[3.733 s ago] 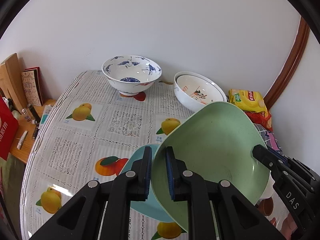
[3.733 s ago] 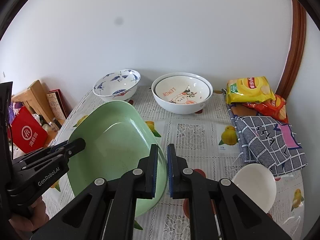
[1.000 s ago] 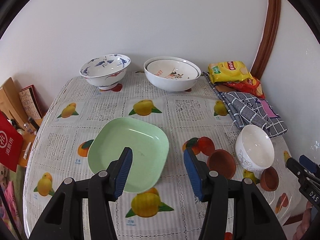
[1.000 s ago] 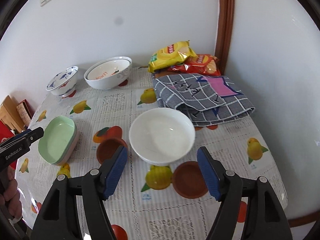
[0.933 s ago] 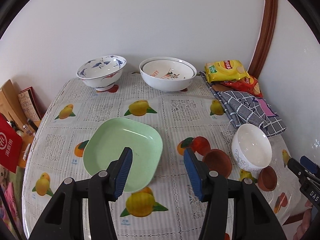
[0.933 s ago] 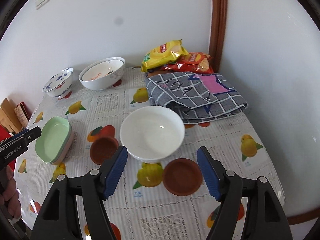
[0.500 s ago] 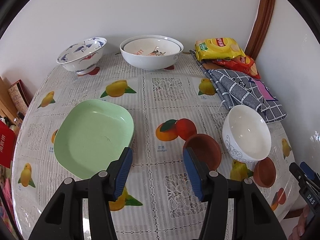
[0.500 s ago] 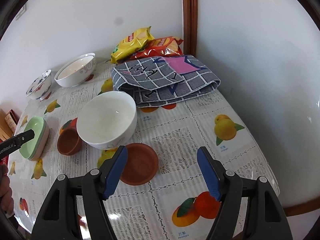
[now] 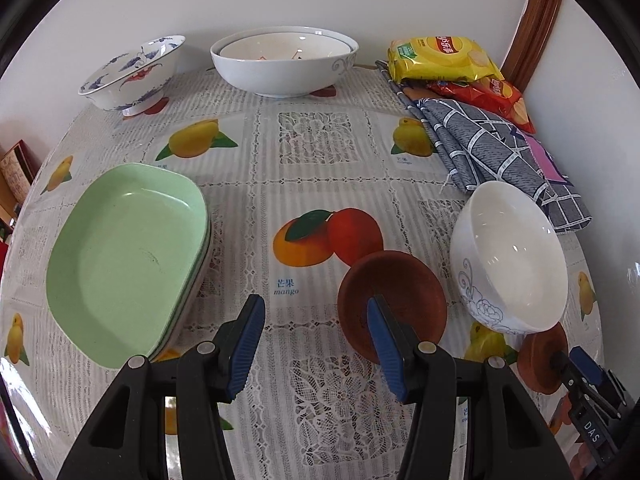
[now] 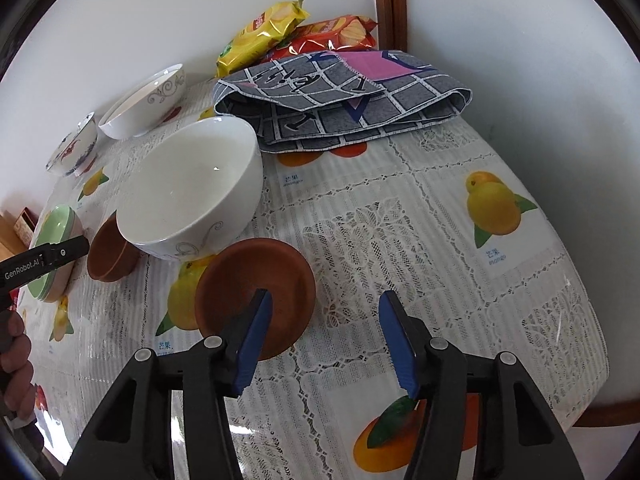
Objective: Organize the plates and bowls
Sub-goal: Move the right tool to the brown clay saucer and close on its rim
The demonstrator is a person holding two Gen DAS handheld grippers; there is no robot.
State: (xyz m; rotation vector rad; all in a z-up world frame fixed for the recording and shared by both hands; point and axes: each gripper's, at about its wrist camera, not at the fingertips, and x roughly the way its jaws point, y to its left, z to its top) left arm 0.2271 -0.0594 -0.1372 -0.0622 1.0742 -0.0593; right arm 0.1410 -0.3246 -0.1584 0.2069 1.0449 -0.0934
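Bright even daylight, soft shadows, sharp focus, heavy fisheye bending, dark vignette corners.

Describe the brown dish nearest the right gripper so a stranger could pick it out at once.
Start at the folded grey checked cloth by the wall, then come forward past the plain white bowl. The brown saucer lies just in front of that bowl, wider and shallower than the deeper brown dish beside the bowl.

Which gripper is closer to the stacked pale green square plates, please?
Left. The left gripper hovers open just right of the green plates; the right gripper is across the table, beyond the white bowl.
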